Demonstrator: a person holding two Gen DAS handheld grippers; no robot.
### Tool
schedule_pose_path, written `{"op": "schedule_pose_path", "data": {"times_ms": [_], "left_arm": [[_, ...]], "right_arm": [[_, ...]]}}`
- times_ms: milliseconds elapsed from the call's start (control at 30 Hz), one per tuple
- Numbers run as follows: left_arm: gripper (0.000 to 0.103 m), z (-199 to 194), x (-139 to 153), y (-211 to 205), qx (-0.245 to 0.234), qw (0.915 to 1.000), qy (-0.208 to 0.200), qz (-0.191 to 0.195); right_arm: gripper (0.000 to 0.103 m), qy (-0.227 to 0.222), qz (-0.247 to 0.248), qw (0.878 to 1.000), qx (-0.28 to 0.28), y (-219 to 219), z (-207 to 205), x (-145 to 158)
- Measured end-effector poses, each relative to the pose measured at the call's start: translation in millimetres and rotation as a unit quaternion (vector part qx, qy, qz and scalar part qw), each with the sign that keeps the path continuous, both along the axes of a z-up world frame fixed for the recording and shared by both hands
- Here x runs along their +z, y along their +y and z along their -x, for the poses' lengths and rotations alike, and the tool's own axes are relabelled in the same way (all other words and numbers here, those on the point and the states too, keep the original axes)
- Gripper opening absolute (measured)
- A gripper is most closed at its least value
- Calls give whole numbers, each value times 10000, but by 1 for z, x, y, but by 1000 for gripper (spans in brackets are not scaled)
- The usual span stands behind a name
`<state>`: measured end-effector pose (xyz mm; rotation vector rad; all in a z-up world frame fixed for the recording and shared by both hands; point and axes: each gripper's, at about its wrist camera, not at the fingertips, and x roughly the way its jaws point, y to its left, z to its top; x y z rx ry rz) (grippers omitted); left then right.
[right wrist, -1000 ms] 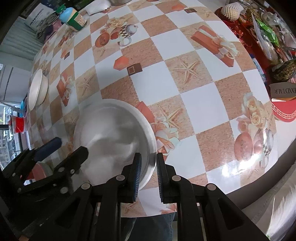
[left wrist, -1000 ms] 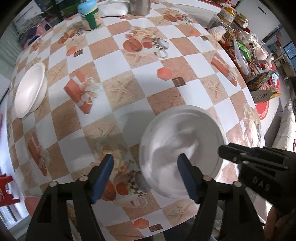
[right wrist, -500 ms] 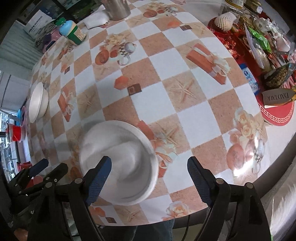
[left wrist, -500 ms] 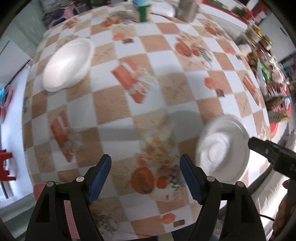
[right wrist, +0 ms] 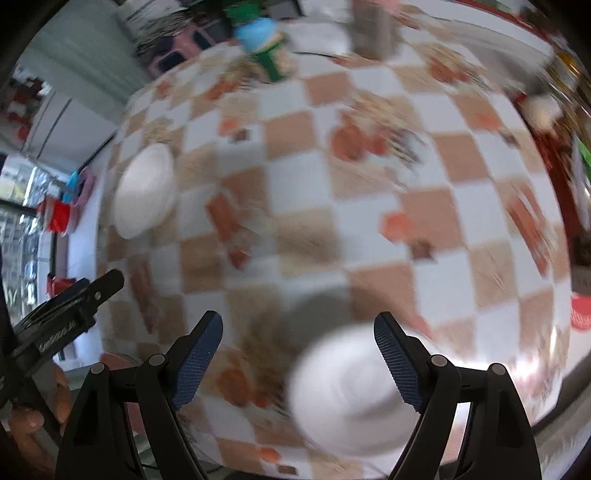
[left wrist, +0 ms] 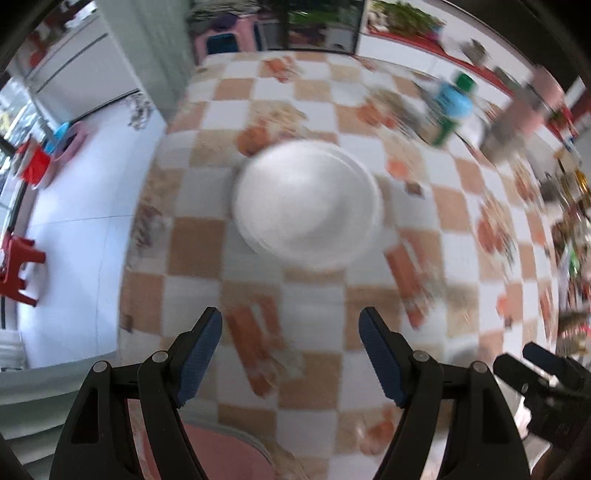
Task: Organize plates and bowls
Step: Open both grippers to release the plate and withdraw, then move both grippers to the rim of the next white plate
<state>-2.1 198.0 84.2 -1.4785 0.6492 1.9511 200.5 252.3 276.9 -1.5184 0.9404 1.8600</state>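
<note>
White dishes on the counter: 2. One white bowl, possibly nested with a second rim, blur prevents confirming. One white plate near the counter's front edge.

Grippers: 2. Left gripper, right gripper. Fingers per gripper: 2, blue-padded; 4 fingers total.

Bottles with blue cap: 1.

Metal containers at the far edge: 1, blurred.

Red stools on the floor: at least 1; others too blurred to count.
</note>
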Motion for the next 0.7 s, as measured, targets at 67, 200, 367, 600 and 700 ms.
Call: {"op": "schedule_pose_path", "data": {"times_ms": [67,200,367,600,700], "left_arm": [[80,15,0,3,127,9999,64,-29],[80,46,-6,11,456,9989,6,-122],[80,72,-26,21,725,9973,-91,7],[79,94,-43,31,818,9966,-80,12],[79,102,-53,37,869,9961,-109,95]], "right_arm": [[85,4,12,9999,169,-2,23,-3],[85,-62,-17,9983,571,-6,69,-12],[85,7,71,9969,779,-2,114,-23],[85,-15,234,9968,759,14,164,-46],[85,-78,270,9965,786,16,177,-57]]}}
